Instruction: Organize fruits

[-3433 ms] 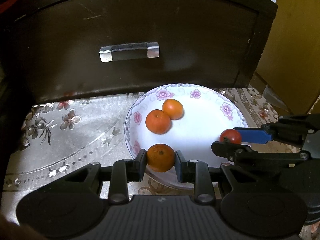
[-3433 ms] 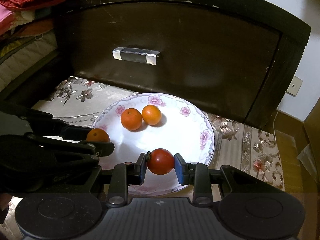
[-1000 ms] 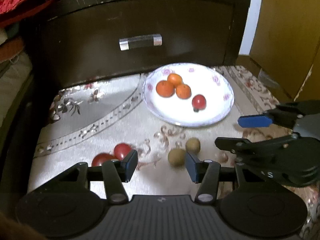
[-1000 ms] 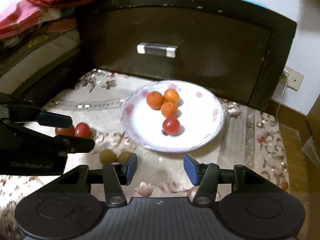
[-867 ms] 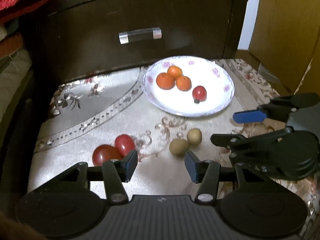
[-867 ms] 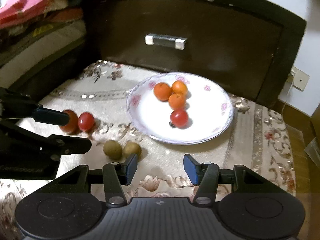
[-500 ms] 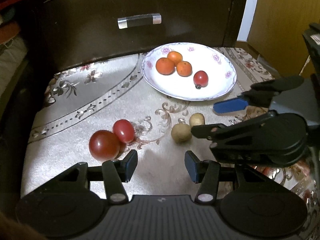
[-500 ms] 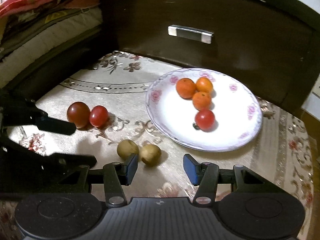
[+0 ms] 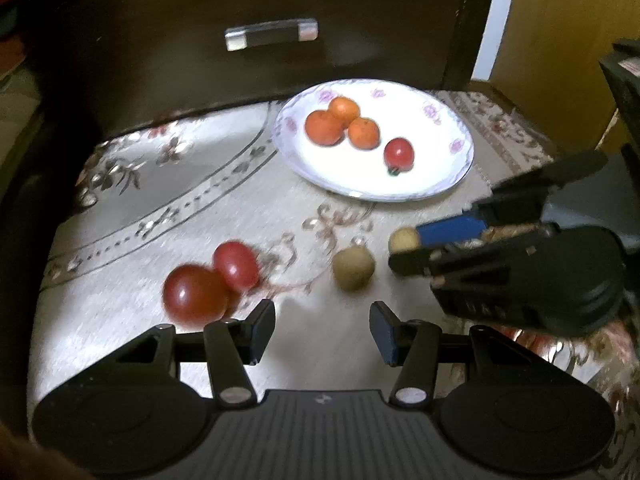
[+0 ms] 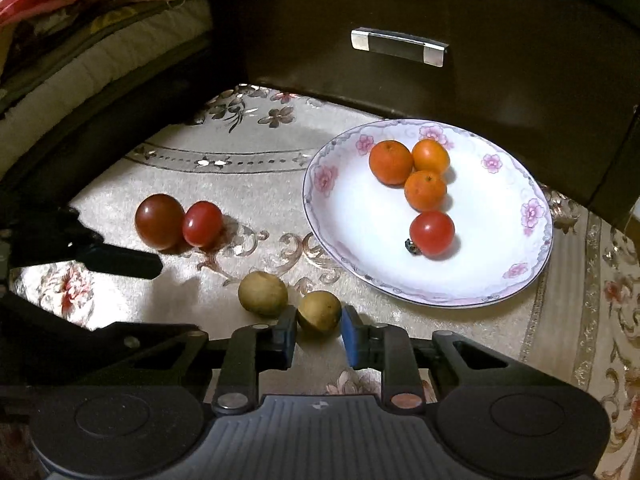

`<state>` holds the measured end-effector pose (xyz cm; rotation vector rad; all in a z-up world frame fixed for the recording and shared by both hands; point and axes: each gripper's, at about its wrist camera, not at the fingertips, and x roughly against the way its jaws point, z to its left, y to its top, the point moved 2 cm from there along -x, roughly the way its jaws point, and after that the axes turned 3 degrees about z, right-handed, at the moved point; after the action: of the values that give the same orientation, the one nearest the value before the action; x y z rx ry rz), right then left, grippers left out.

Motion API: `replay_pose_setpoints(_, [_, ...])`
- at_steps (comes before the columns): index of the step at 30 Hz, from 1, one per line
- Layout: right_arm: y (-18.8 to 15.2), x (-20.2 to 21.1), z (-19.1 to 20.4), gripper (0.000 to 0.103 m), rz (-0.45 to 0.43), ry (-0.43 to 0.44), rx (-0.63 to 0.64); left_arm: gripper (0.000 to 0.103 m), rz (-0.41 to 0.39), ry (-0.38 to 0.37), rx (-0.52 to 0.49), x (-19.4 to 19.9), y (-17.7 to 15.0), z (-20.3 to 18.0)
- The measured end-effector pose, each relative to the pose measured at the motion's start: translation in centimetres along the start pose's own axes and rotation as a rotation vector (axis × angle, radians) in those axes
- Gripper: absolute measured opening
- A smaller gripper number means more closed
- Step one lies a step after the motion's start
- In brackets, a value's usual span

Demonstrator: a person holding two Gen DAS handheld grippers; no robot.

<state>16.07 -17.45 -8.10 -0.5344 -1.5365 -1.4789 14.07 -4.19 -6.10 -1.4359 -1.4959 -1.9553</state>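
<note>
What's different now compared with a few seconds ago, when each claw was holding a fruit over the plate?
Both fruits were let go onto the plate. Both grippers pulled back toward the loose fruit; the right gripper has closed on a brown fruit, the left gripper is open and empty beside the two tomatoes. The plate hasn't moved.

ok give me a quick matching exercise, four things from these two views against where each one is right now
Things:
1. three oranges
2. dark red tomato
3. brown fruit
4. left gripper

Places or states:
A. on the cloth, beside a brighter tomato
B. between the right gripper's pads
C. clustered on the flowered plate
D. open, holding nothing

Pairs: 1-C, 2-A, 3-B, 4-D
</note>
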Motion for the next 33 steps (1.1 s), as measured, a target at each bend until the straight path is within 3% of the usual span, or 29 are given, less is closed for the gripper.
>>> replay_pose_setpoints(14, [-1.6,1.7,-3.1,0.02,0.019,-0.058,-0.079,0.056,-0.023,-0.015,-0.014,-3.6,1.6,-1.7])
replay_pose_setpoints(20, [-1.6,1.5,-3.2,0.02,0.027,-0.067,-0.068,0.036,-0.024,-0.03,-0.005,-3.3,1.4,-1.7])
replay_pose_setpoints(24, [-1.6,1.2,-3.1,0.02,0.025,-0.083,-0.063,0.034,-0.017,-0.047,-0.005,-2.9,1.3,-1.7])
replay_pose_setpoints(28, [-1.6,1.3,-3.1,0.007,0.024,-0.092,-0.064,0.034,-0.02,-0.048,-0.024,-2.2,0.9,-2.1])
replay_pose_setpoints(33, [-1.9,2.2,-2.7,0.006,0.023,-0.085,-0.072,0.034,-0.015,-0.045,-0.03,-1.1,0.2,-2.0])
